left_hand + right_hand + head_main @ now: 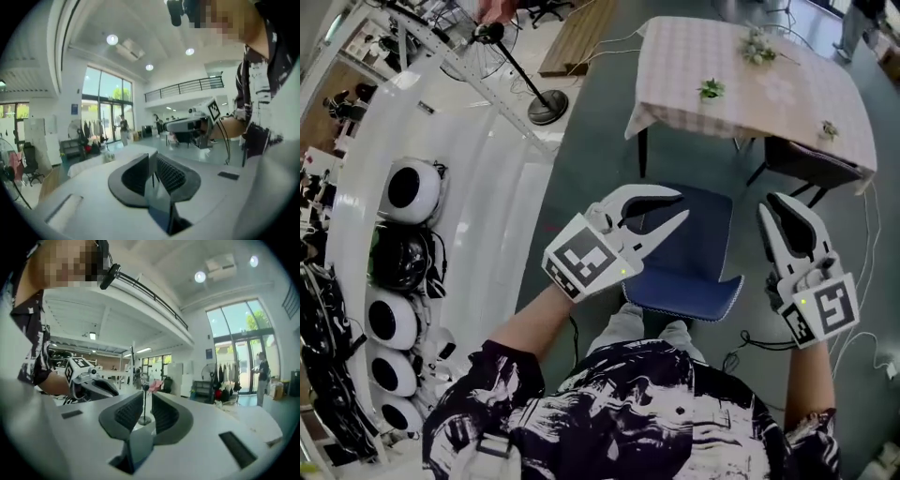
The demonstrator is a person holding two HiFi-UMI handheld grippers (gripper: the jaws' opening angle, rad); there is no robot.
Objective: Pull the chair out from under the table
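Since the chair [680, 253] stands clear of the cloth-covered surface [712, 56], between it and the person's knees, the pull appears finished and nothing obvious remains to be done. Its seat is a blue cushion with a pale near edge, lying level; its legs cannot be made out. Left hand-held gripper [680, 204] and right hand-held gripper [780, 211] hang above the seat, off the chair, each with jaws narrowed to a slit and holding nothing.

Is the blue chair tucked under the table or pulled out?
Pulled out: the blue chair sits clear of the table, its seat showing, none under the checked cloth.
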